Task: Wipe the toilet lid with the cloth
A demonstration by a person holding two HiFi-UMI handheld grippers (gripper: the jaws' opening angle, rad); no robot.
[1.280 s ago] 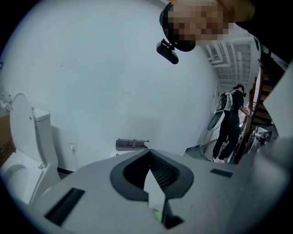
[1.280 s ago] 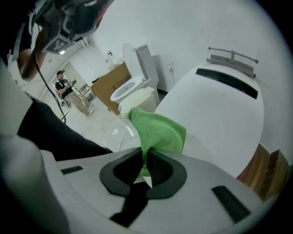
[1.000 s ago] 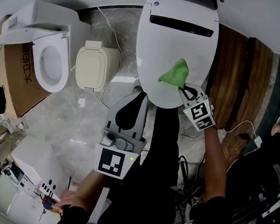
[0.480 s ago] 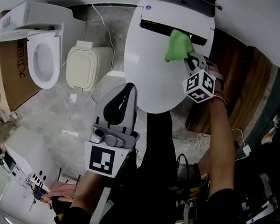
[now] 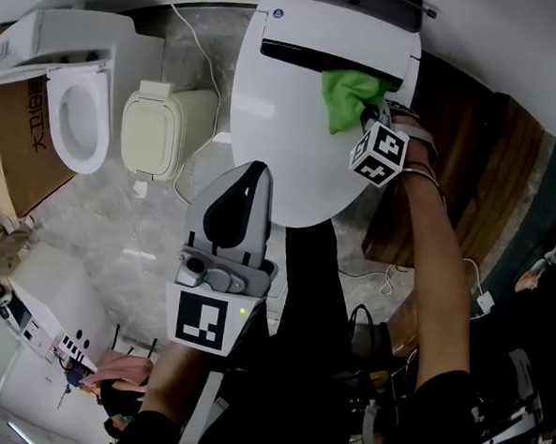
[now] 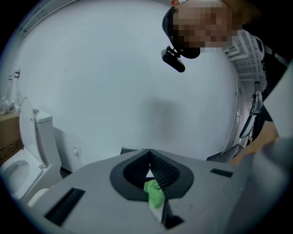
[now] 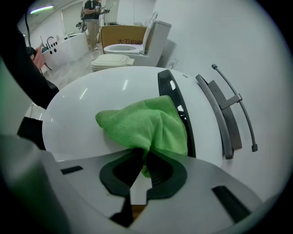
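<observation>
Right claw (image 5: pixel 368 108) clamped on green cloth (image 5: pixel 345 89), moved up toilet lid (image 5: pixel 274 132) to rear, left claw (image 5: pixel 254 170) closed

Right arm is stretched way out in front with the right gripper (image 5: pixel 369 111) pinched tight on the cloth (image 5: pixel 345 91), while the left gripper (image 5: pixel 255 171) hangs back close to the body, jaws pressed together, tips pointing forward, forearm tucked in low.

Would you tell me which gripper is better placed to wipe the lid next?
Right: the right gripper is shut on the green cloth, which rests on the toilet lid; the left gripper is shut and empty.
</observation>
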